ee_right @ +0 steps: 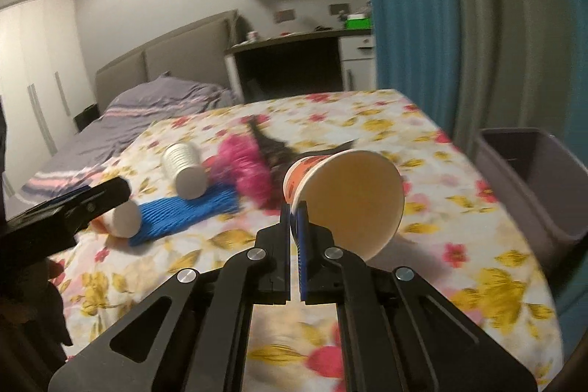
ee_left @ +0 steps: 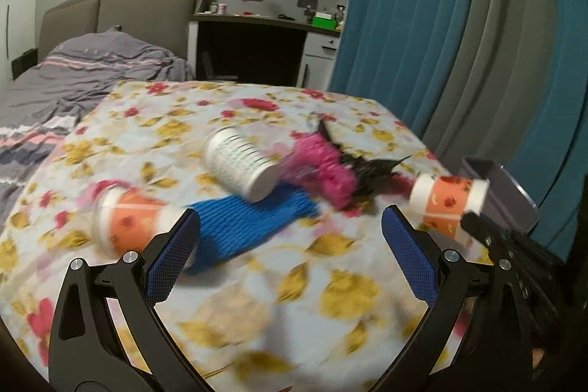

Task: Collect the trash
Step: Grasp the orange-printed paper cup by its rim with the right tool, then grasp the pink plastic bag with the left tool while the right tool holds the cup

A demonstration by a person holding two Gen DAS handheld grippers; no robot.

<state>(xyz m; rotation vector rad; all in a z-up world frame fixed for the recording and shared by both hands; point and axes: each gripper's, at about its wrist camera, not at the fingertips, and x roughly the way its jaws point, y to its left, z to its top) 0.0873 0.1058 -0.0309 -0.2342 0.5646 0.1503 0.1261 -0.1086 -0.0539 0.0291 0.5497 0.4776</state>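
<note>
The right gripper [ee_right: 294,212], pressed together on the rim of an orange-and-white paper cup [ee_right: 345,197], holds it clear of the floral-clothed bench [ee_right: 459,281]. My read: one cup collected, next swing right over the bench edge to the grey plastic bin [ee_right: 533,186], with open room between. The left gripper [ee_left: 290,245] is spread and empty, near a second orange paper cup [ee_left: 128,219] lying far left.

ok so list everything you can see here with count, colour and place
paper cup: one, orange and white, lifted off the table, rim pinched
second paper cup: one, orange and white, lying at table's left
ribbed cup: one, white, lying on the blue mesh
foam mesh: one, blue, mid-table
foam net: one, pink, beside black scraps
bin: one, grey, right of the table
tablecloth: floral
left gripper: open, empty
right gripper: shut on the cup rim
</note>
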